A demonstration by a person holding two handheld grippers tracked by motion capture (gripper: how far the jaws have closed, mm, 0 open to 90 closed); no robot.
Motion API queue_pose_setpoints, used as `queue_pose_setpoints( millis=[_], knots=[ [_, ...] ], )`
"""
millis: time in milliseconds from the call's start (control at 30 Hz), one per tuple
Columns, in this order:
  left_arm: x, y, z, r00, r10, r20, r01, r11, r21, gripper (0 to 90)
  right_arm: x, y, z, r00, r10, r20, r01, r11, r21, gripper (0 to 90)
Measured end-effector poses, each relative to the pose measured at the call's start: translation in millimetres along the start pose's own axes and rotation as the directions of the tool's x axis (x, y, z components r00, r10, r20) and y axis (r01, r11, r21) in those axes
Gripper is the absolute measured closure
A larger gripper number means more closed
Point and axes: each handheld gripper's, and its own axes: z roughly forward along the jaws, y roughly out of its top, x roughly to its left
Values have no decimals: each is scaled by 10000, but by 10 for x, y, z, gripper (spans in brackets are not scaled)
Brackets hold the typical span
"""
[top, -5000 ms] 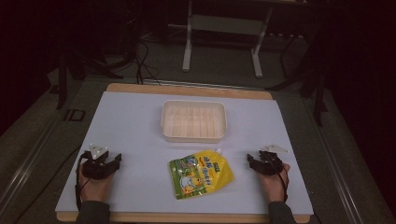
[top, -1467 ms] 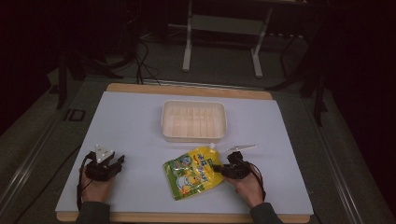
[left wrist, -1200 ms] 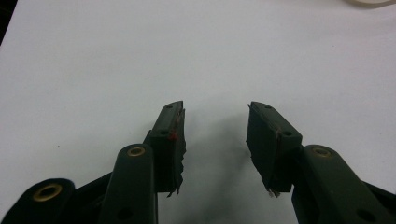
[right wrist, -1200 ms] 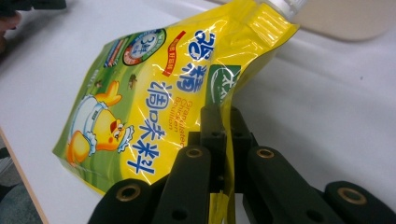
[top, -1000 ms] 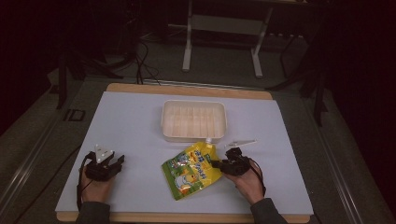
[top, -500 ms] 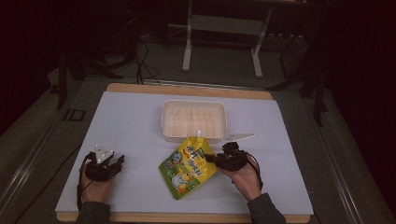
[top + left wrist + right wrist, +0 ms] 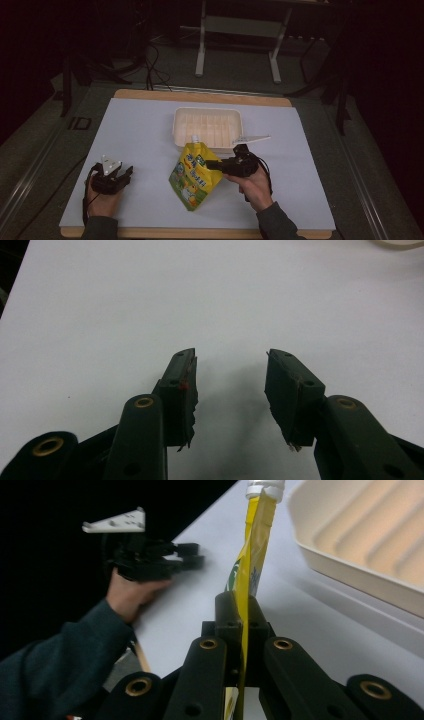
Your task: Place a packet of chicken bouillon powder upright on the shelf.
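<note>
Right gripper view is showing the right gripper [image 7: 240, 610] pinching the yellow spouted pouch [image 7: 252, 545] by its side edge, fingers pressed flat on the film. In the high view the pouch [image 7: 194, 172] is hanging tilted, spout up, its bottom corner at or just over the tabletop [image 7: 140, 135], just in front of the tray [image 7: 207, 129]. Judged soft, limp and slick; the sealed edge is offering the firmest hold. The cream tray is sitting empty. The left gripper [image 7: 230, 385] is resting on the tabletop with fingers spread, holding nothing.
</note>
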Motion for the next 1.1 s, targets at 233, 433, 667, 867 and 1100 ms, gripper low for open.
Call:
queue_pose_setpoints(
  millis=[233, 433, 667, 867, 1100],
  knots=[
    [3, -1, -4, 10000, -13, -3, 13, 10000, -19, 559, 103, 103, 81, 9975, 56, -703, -80, 9994, -334, 900],
    [5, -3, -7, 10000, -51, -25, 51, 10000, -56, 554, 175, 202, 72, 9974, -9, -726, -40, 9977, -681, 900],
    [8, -5, -11, 10000, -76, -65, 75, 9999, -82, 549, 193, 282, 10, 9973, 5, -728, -97, 9921, -1249, 900],
    [10, -4, -14, 9999, -95, -61, 95, 9999, -72, 545, 223, 334, 33, 9981, -74, -619, -16, 9895, -1442, 900],
    [15, -4, -8, 9999, -133, -27, 133, 9999, -79, 534, 216, 373, 49, 9995, -89, -298, 39, 9867, -1622, 900]
  ],
)
